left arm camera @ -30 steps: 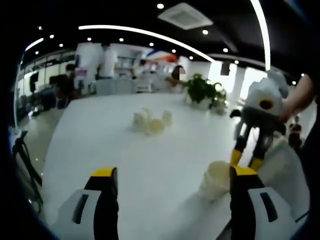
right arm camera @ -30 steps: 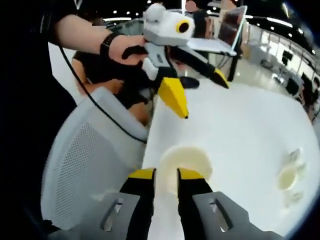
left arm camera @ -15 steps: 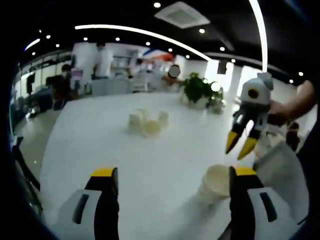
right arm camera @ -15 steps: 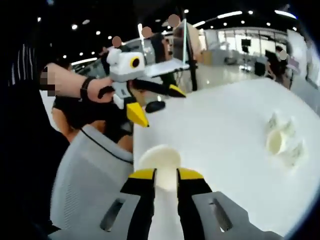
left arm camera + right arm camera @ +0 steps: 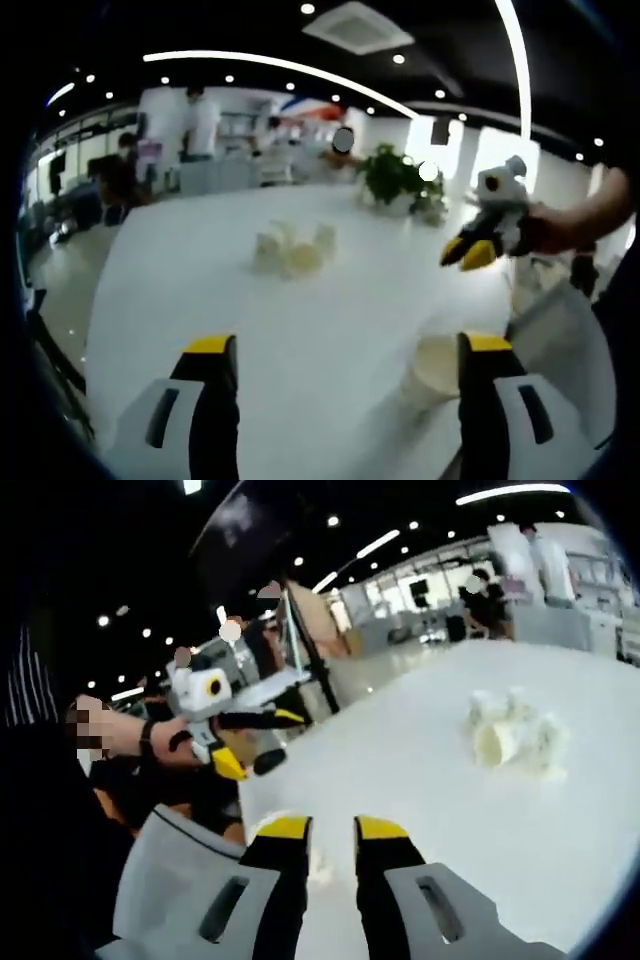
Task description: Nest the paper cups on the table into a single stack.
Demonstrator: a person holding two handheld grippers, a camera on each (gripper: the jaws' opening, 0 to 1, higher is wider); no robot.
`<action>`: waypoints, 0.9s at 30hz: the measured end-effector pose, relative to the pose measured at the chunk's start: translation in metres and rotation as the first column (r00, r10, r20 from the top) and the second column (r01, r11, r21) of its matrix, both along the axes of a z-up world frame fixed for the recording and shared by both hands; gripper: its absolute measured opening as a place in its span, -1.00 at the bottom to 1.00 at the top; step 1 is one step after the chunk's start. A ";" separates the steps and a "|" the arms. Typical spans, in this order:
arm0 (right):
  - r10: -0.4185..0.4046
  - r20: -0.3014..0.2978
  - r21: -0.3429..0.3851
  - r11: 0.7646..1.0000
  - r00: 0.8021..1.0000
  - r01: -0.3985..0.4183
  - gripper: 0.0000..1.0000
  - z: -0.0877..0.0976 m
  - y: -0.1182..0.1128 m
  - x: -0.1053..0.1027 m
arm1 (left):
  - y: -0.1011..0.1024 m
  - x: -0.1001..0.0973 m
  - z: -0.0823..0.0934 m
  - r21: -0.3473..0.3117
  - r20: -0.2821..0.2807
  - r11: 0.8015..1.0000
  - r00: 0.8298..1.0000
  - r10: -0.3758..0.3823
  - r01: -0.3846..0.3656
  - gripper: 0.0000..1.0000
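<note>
You've got a long white table (image 5: 300, 330) running ahead of your fingers, a potted plant (image 5: 398, 180) beyond, probably ceiling strip lights (image 5: 290, 68) overhead.

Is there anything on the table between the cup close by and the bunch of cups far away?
No. In the left gripper view, bare white table separates the near cup from the cluster of cups.

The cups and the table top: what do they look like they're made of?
The near cup and the far cluster of cups look like matte cream paper: thin walls, no glare. The table looks like a smooth white laminate or painted top with a soft sheen; blur leaves this open.
</note>
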State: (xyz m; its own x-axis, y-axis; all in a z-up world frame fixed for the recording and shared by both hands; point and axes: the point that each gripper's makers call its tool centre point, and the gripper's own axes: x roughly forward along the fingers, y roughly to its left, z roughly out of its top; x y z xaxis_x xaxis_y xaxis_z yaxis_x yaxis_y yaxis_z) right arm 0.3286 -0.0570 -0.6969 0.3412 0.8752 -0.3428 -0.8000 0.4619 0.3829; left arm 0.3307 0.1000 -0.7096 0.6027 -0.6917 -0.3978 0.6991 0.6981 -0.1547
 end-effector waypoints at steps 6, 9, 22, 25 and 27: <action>-0.071 0.010 -0.018 0.997 0.997 0.071 -0.73 -0.008 -0.021 0.011 | 0.006 0.003 -0.001 0.010 0.002 1.000 1.000 -0.003 0.003 0.77; -0.115 0.023 -0.007 0.993 0.993 0.115 -0.73 -0.005 -0.029 0.016 | 0.006 0.004 0.001 0.013 0.005 1.000 1.000 -0.003 0.003 0.77; -0.296 0.097 0.064 0.955 0.950 0.290 -0.53 0.013 -0.064 0.040 | 0.004 0.012 0.009 0.016 0.022 1.000 1.000 -0.005 0.005 0.75; -0.334 0.101 0.065 0.942 0.937 0.329 -0.36 0.012 -0.074 0.044 | 0.001 0.014 0.013 0.006 0.023 1.000 1.000 -0.008 0.008 0.76; -0.361 0.096 0.067 0.932 0.928 0.356 -0.22 0.010 -0.080 0.046 | -0.001 0.016 0.013 0.008 0.024 1.000 1.000 -0.012 0.012 0.76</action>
